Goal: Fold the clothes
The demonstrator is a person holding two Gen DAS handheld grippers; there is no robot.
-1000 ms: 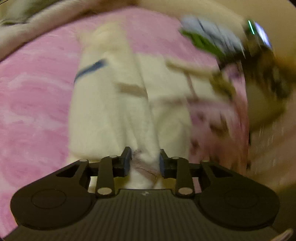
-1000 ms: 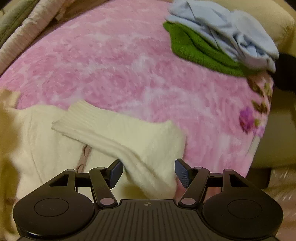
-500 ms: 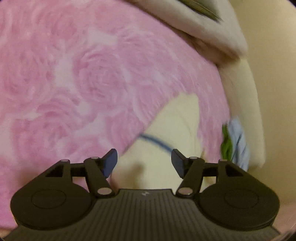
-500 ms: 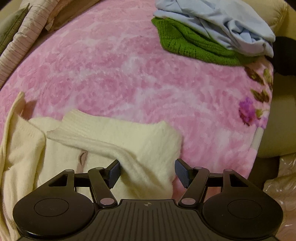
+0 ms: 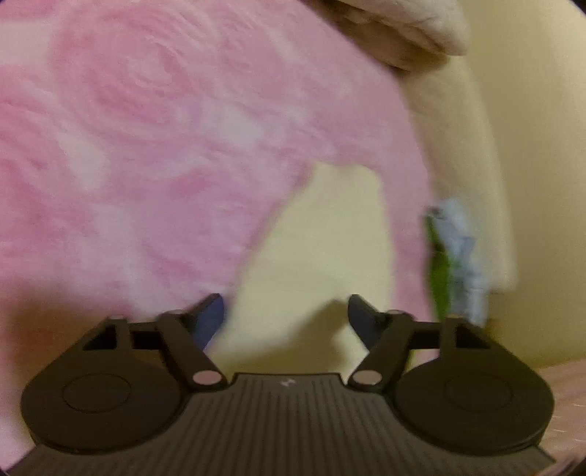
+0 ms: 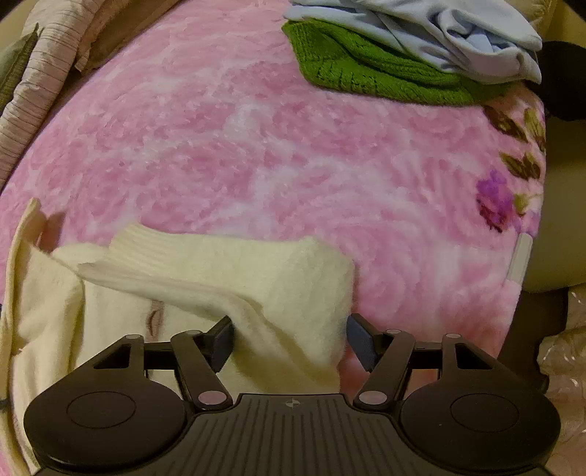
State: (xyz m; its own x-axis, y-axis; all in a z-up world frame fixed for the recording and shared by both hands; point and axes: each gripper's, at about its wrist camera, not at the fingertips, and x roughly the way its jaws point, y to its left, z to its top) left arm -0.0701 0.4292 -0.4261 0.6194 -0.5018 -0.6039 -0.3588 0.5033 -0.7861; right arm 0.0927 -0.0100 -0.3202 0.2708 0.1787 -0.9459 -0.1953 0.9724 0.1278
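The right gripper (image 6: 289,338) hovers with its jaws spread around a folded sleeve of the cream sweater (image 6: 234,271) on the pink blanket (image 6: 256,146). Far beyond the sweater, a blue garment (image 6: 439,33) lies atop a green knit (image 6: 366,69).

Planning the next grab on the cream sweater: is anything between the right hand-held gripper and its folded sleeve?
Nothing visible. The right hand-held gripper is open, with the cream sweater sleeve lying between its fingers. The green knit lies far across the pink blanket.

Fuzzy cream knit sweater (image 6: 227,278) on plush pink fleece blanket (image 6: 256,146) — green top (image 6: 366,69) chunky-knitted, blue garment (image 6: 439,33) smooth cloth.
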